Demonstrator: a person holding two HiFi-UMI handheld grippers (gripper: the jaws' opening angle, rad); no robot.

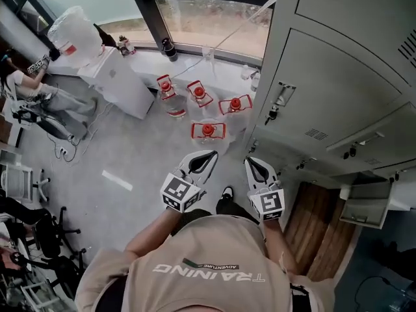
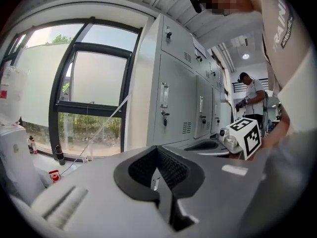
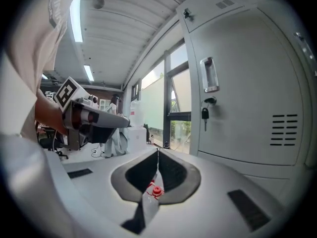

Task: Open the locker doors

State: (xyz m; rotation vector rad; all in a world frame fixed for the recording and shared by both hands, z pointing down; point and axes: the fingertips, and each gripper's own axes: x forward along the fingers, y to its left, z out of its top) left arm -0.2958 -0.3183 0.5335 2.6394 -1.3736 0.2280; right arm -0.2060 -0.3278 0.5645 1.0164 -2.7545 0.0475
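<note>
A bank of grey lockers (image 1: 338, 90) fills the right side of the head view. The nearest door (image 3: 247, 98) is closed, with a recessed handle (image 3: 210, 74) and a key (image 3: 204, 114) hanging in its lock. That door (image 2: 173, 103) appears too in the left gripper view, with its handle (image 2: 164, 91). My left gripper (image 1: 211, 155) and right gripper (image 1: 250, 162) are held side by side at chest height, a little short of the lockers. Both are shut with nothing between their tips, as seen on the left gripper (image 2: 157, 148) and right gripper (image 3: 158, 151).
Several water bottles with red caps (image 1: 208, 130) stand on the floor ahead, beside a white water dispenser (image 1: 117, 80). A window (image 1: 208, 18) runs along the far wall. At lower right a grey panel (image 1: 366, 203) looks like an open locker door. People and chairs are at the left.
</note>
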